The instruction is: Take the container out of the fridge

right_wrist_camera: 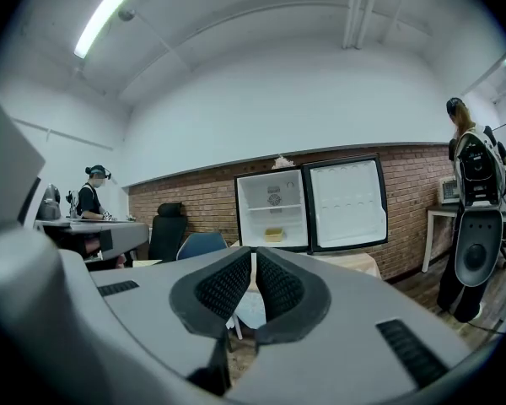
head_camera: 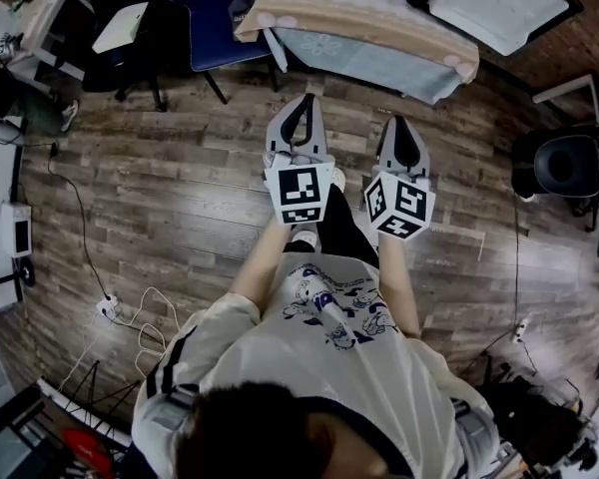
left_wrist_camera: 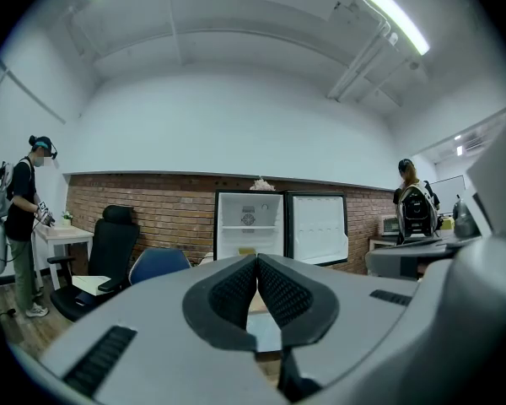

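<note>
The left hand-held gripper (head_camera: 303, 103) and the right hand-held gripper (head_camera: 399, 121) are held out side by side over the wooden floor (head_camera: 180, 168), both pointing to the far side, where a cloth-covered worktop (head_camera: 359, 28) stands. Left of the worktop is a blue chair (head_camera: 212, 8). The white inside of an open fridge (head_camera: 499, 3) shows at the far right edge.

In the left gripper view, the left hand-held gripper (left_wrist_camera: 257, 258) has its jaws pressed together at the tips, with nothing between them. Straight ahead against the brick wall (left_wrist_camera: 169, 209), the fridge (left_wrist_camera: 249, 218) stands with its door (left_wrist_camera: 319, 226) swung out to the right. A yellow container (left_wrist_camera: 247, 250) sits low inside it.

In the right gripper view, the right hand-held gripper (right_wrist_camera: 253, 251) is also closed on nothing. The yellow container (right_wrist_camera: 275, 235) lies on the fridge's (right_wrist_camera: 274, 197) lower level, far from both grippers.
</note>
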